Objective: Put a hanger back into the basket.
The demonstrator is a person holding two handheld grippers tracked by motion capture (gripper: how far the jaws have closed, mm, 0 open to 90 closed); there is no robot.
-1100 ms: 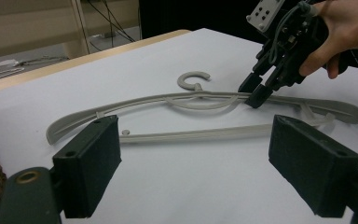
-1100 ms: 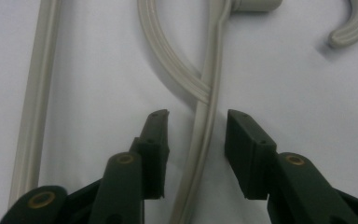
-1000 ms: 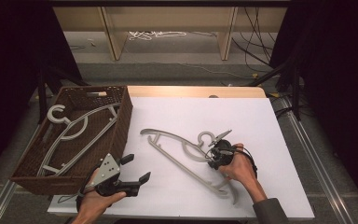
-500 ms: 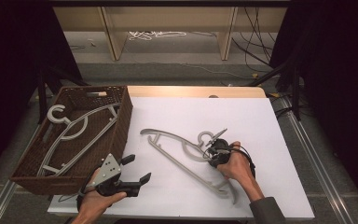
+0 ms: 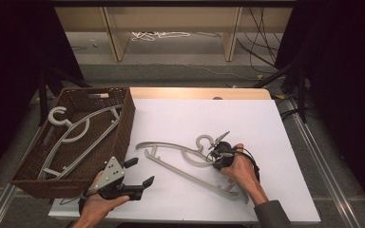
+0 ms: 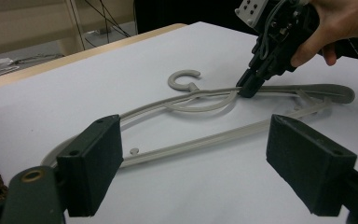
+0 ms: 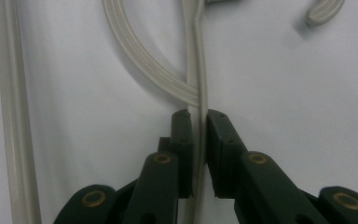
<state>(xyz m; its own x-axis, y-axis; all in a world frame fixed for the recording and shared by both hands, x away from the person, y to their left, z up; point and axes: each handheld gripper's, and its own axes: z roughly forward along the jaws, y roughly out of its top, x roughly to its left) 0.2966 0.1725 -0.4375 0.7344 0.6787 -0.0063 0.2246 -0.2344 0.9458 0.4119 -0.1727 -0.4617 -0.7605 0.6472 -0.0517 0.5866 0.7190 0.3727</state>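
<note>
1. One grey hanger [image 5: 185, 164] lies on the white table [image 5: 180, 118], centre-right of the frame.
2. Right gripper [image 5: 217, 153]: its jaws have just been closing and now pinch that hanger's thin arm.
3. Left gripper [image 5: 140, 172], lower left, spread wide, nothing between.
4. One wicker basket [image 5: 123, 128], left, holding two hangers [image 5: 78, 135].
</note>
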